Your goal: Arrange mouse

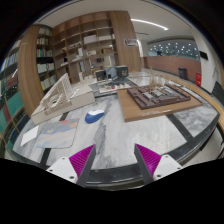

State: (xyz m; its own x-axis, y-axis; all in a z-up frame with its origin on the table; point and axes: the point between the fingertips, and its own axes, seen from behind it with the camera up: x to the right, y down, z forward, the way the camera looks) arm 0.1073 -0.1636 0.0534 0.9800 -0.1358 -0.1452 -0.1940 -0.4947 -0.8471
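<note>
A small blue and white mouse (pixel 94 116) lies on a pale marble-patterned table (pixel 120 140), well beyond my fingers and a little to the left of them. My gripper (pixel 112 160) is open, its two magenta pads (pixel 82 160) spread wide with nothing between them. It hovers over the table's near edge, apart from the mouse.
A light mat or paper sheet (pixel 55 130) lies left of the mouse. A dark tray-like board with pieces (pixel 158 97) sits at the far right. Small boxes and clutter (pixel 112 78) stand at the back. Shelving (pixel 85 40) lines the wall behind.
</note>
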